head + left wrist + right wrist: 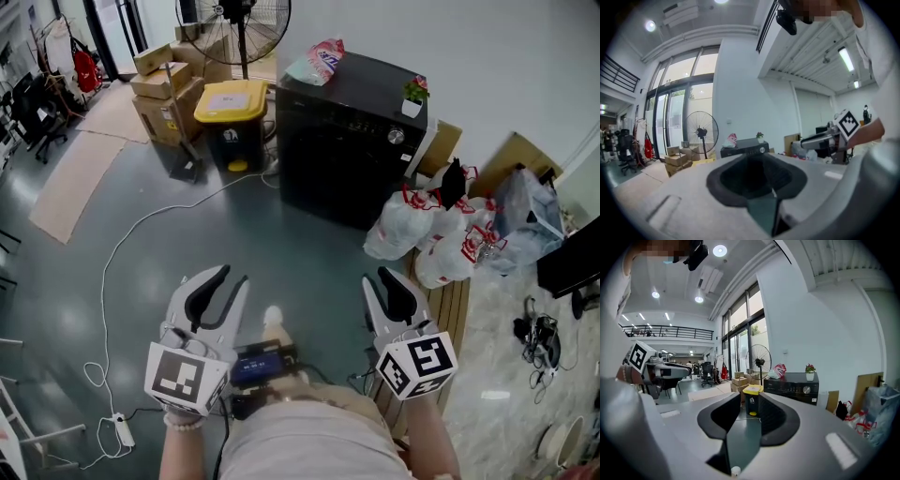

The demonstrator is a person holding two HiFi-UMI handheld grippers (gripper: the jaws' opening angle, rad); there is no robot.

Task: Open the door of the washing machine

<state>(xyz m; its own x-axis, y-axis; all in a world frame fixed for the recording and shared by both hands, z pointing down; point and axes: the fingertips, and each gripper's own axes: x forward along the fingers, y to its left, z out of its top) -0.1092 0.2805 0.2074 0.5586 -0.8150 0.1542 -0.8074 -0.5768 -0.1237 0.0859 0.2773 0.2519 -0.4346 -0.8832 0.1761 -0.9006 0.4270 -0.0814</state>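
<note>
Head view: the washer (342,141) stood on the floor (309,253) at 12 o'clock, well apart from both tongs. A bin (232,111) stood just beside it at 9 o'clock. The left tongs (228,284) and right tongs (378,284) hung side by side, pointing toward it.

Left gripper view: the jaws stood partly apart with nothing between them, and the washer was far off at 12 o'clock.

Right gripper view: the jaws were likewise partly apart and empty. The washer lay at 1 o'clock, and the bin showed through the gap.
</note>
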